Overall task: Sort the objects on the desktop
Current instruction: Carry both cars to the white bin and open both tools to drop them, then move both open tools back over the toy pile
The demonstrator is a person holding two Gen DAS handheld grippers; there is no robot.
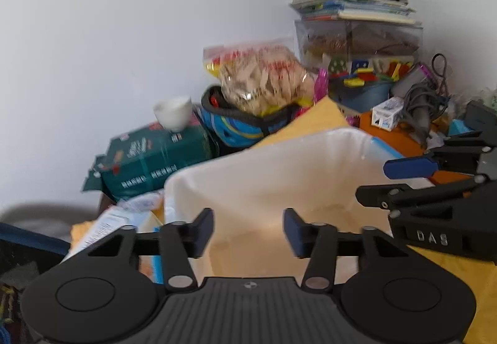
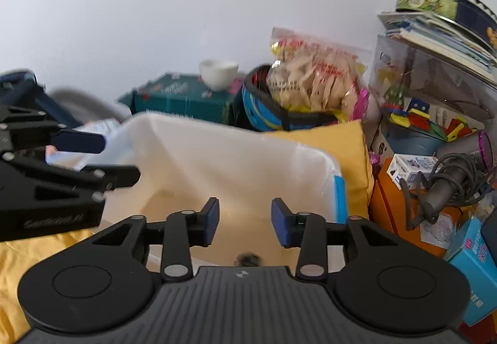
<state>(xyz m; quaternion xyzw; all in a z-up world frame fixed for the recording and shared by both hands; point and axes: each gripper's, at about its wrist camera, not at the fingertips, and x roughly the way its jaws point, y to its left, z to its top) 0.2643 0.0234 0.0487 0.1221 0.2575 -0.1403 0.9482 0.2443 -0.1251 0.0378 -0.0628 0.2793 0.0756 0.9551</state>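
Farthest left in the left wrist view, a green box (image 1: 155,154) lies on its side against the wall with a white cup (image 1: 173,111) perched on top, apparently just parked there out of the way. Next to it a blue helmet (image 1: 239,126) sits upturned and serves as a cradle for a clear bag of snacks (image 1: 264,80), which leans back on the wall.

In the middle stands the translucent plastic bin (image 1: 273,170), mouth tilted toward both cameras, likely the collecting place for the sorting. The left hand-held gripper (image 1: 248,233) hovers at its near rim, fingers spread with nothing between them. The right hand-held gripper (image 2: 245,222) hangs at the same rim from the other side, likewise spread and empty. A yellow cushion (image 2: 344,145) props the bin from behind.

To the right, an orange box (image 2: 388,204) carries a small white carton (image 2: 413,168) and a grey hair dryer (image 2: 450,179) with its cord bundled. Behind them a tub of coloured blocks (image 2: 416,123) sits under a clear case (image 2: 435,76), books and a round tin (image 2: 441,0), stacked to save room.

The table itself is buried under a yellow cloth (image 2: 40,257) and the clutter. The bin's floor is mostly hidden by the grippers; a small dark thing (image 2: 248,259) at the right gripper's base is too blurred to name. Print on all packaging is unreadable.
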